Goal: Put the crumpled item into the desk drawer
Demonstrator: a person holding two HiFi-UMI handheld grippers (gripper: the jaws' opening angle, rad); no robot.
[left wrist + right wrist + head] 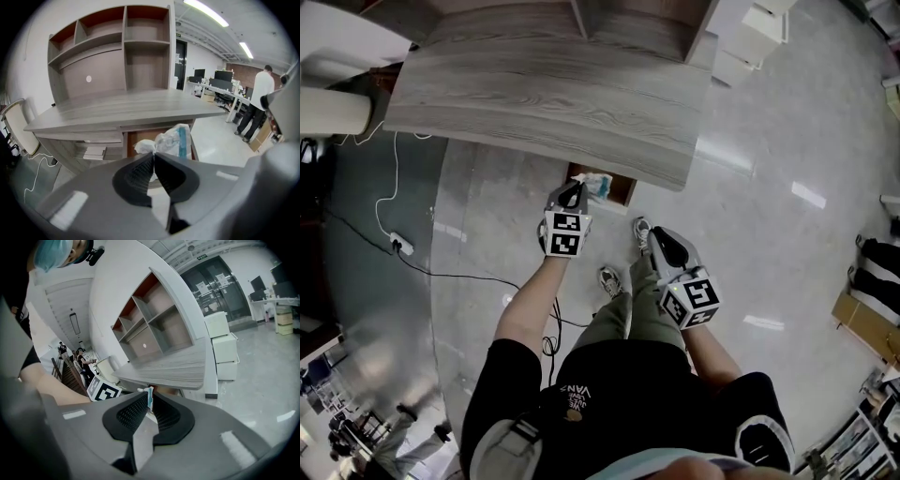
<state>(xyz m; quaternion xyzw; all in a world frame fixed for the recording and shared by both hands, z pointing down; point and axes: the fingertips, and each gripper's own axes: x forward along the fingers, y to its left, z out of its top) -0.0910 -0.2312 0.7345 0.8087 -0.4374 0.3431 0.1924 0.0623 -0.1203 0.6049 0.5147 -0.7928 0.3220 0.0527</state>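
A grey wood-grain desk (553, 84) with shelving at its back is seen from above. Under its front edge an open drawer (622, 190) with a reddish-brown inside is shown. The left gripper (153, 154) is clamped on the crumpled white wrapper (171, 140), which is marked with a blue stripe and is held over the drawer's opening. The right gripper (150, 397) is held lower, near the person's knee, well apart from the drawer; its jaws are drawn together, empty.

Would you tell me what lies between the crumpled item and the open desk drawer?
Nothing: the left gripper view shows the crumpled item, held by the left tool, directly before the open drawer.
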